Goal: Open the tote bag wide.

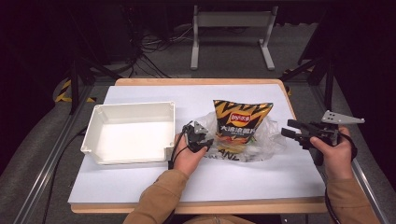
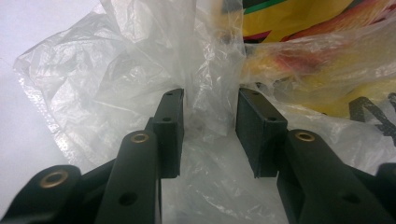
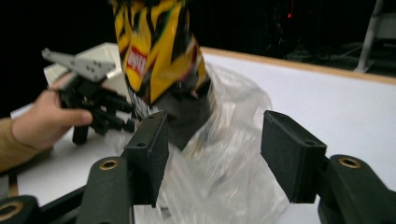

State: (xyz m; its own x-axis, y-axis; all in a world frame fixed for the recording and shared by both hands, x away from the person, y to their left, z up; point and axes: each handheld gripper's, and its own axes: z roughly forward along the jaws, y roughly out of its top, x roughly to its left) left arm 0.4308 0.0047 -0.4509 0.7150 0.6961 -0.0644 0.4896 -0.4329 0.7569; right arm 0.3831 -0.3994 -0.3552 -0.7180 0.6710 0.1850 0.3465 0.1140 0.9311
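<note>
A yellow-and-black chip bag (image 1: 241, 122) is seen at the centre of the high view, standing partly inside a crumpled clear plastic bag (image 1: 266, 142) on the white table (image 1: 224, 175). The left gripper (image 1: 201, 140) is held just left of centre, at the plastic bag's left edge. In the left gripper view its jaws are parted, with a fold of the clear plastic (image 2: 205, 93) rising between the two pads; the pads are not seen to press on it, so the film lies loose between them. The chip bag (image 2: 299, 28) fills the upper right of that view behind the plastic.

At the right of the high view the right gripper (image 1: 292, 131) is held off the table, apart from the plastic bag's right edge, its jaws spread and nothing gripped. In the right gripper view the chip bag (image 3: 154, 51) stands in the upper left above the plastic bag (image 3: 229, 154), with the left gripper (image 3: 116, 119) at the left edge.

A white tray (image 1: 95, 123) sits at the left of the high view, beside the left hand.
</note>
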